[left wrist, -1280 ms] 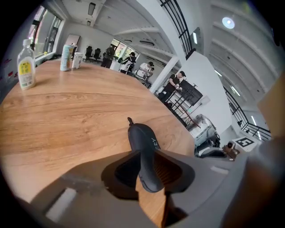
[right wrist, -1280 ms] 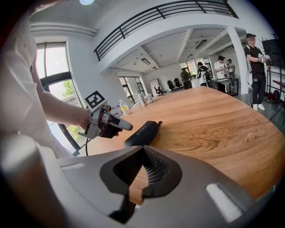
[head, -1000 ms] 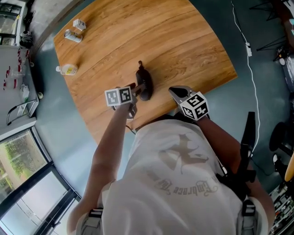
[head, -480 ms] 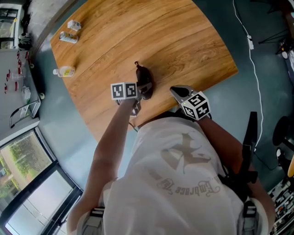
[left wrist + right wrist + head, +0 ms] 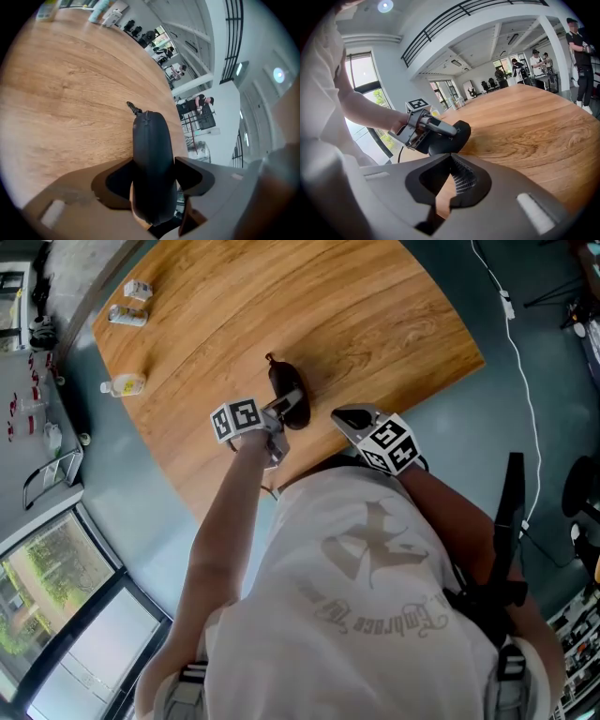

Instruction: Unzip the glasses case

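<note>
A black zipped glasses case (image 5: 287,395) lies on the wooden table (image 5: 366,315) near its front edge, its zipper pull (image 5: 269,359) pointing away from me. My left gripper (image 5: 287,411) straddles the near end of the case (image 5: 152,154). Its jaws are closing, one on each side of the case, and their inner faces touch its sides. In the right gripper view the case (image 5: 458,135) sits under the left gripper (image 5: 436,127). My right gripper (image 5: 341,415) hovers just right of the case, shut and holding nothing (image 5: 450,157).
A small bottle (image 5: 125,385) and two other small packs (image 5: 127,315) sit at the table's far left edge. A white cable (image 5: 523,381) runs across the floor at the right. People (image 5: 581,47) stand beyond the table's far side.
My left gripper has rolled and shifted a little along the case, which stays between its jaws. The right gripper has kept its place.
</note>
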Available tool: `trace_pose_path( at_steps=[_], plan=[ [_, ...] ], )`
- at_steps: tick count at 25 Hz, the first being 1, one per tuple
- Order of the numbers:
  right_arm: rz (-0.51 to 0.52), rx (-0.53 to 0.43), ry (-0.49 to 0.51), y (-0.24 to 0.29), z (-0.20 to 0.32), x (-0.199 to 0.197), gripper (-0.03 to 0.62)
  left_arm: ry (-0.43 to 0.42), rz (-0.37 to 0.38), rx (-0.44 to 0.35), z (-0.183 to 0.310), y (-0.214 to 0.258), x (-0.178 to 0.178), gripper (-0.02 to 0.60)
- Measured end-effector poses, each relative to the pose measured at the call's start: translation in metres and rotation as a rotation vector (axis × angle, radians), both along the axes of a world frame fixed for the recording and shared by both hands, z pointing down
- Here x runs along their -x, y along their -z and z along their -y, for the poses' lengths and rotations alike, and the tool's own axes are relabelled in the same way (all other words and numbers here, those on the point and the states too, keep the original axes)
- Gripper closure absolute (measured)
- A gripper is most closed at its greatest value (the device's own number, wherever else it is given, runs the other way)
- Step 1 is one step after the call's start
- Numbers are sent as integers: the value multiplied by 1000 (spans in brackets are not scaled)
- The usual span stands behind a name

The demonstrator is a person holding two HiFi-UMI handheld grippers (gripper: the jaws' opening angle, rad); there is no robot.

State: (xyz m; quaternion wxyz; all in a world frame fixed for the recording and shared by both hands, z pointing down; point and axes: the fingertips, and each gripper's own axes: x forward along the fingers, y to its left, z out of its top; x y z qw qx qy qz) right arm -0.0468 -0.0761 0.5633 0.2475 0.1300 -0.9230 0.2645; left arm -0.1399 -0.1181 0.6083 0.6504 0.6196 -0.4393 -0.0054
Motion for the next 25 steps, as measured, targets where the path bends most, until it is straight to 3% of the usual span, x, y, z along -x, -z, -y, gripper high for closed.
trace_pose_path(
  at_steps=[4,9,19,25],
  plan=[
    [-2,-22,54,-1,-14,11,585,107,-113,-45,-1,12,4,293],
    [-13,-60,105,0,-24,22,585,175,-228,-103,-3,26,6,293],
    [112,-82,116,31,-26,34,546,222,-468,-264,4,85,5,293],
    [189,-73,121,46,-26,40,510,175,-502,-295,0,106,-2,293]
  ],
)
